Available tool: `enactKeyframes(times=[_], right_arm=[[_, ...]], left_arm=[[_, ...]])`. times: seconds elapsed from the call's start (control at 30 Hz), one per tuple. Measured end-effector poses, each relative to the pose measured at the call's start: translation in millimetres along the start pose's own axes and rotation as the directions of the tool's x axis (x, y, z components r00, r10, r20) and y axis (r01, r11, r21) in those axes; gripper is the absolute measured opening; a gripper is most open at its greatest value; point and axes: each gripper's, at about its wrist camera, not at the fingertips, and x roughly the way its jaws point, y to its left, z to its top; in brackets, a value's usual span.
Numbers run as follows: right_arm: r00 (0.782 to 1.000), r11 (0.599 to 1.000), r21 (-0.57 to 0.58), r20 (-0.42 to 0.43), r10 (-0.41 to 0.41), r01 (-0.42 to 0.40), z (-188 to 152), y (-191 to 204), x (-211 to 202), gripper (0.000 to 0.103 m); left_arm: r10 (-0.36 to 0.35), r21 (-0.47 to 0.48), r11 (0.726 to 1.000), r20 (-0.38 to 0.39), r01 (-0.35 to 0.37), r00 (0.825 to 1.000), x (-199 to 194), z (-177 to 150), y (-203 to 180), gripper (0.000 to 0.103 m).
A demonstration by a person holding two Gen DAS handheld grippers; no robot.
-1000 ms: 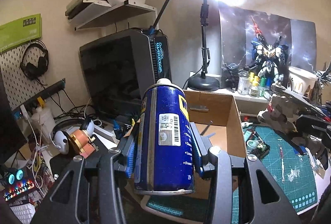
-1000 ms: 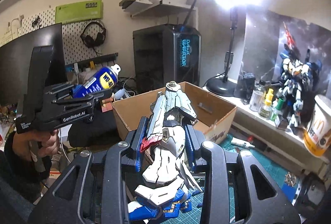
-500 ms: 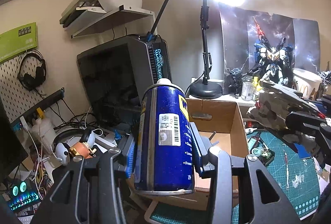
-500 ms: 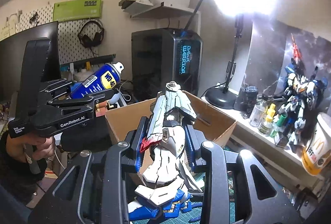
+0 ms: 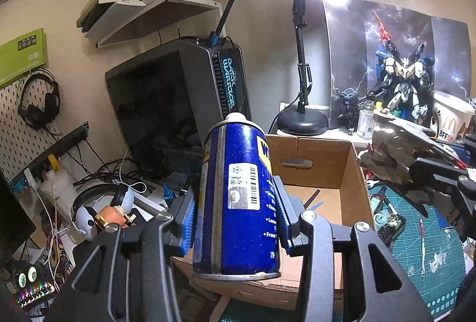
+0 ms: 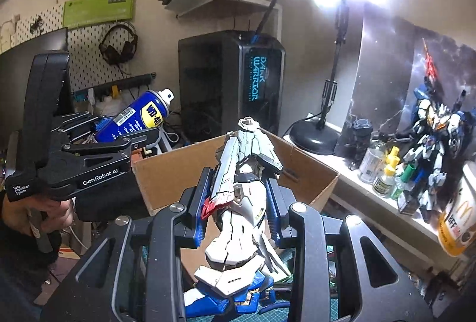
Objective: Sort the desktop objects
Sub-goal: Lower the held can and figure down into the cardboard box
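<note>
Blue cylindrical WD-40 spray can (image 5: 238, 197) w/ white nozzle was clamped mid-body in left gripper (image 5: 235, 217), blue pads pinching both sides, can tilted slightly, base hanging below the fingers. It sat in the air at the near-left edge of the open brown cardboard box (image 5: 315, 161), not inside it.

Right gripper (image 6: 238, 203) was clenched on a white/grey/blue plastic robot model part (image 6: 238, 203), long grey end poking fwd over the same box's near rim (image 6: 178, 167); blue bits dangled loose below the fingers.

Box interior looked mostly bare, a couple of thin dark bits on the floor.

Judgement: both items looked headed for the box, though which goes where isn't settled by the pics. To do it well: one at a time so the grippers don't clash over the opening. Can is heavy & smooth, so keep grip firm and lower it before letting go. Model is fragile, w/ thin protruding pieces; clear the box wall & set it down, don't drop.
</note>
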Motion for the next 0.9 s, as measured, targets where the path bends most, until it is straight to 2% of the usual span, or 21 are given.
enactKeyframes(times=[0.47,0.9], right_arm=[[0.997,0.998,0.052,-0.057,0.045,-0.042,0.2,-21.1,47.3,0.031],[0.991,0.994,0.092,-0.119,0.062,-0.052,-5.6,-39.7,94.8,0.031]], left_arm=[[0.018,0.031,0.999,-0.070,-0.016,0.997,45.4,2.3,-2.4,0.044],[0.000,0.092,0.996,-0.180,0.017,0.984,100.1,-3.5,-15.3,0.044]])
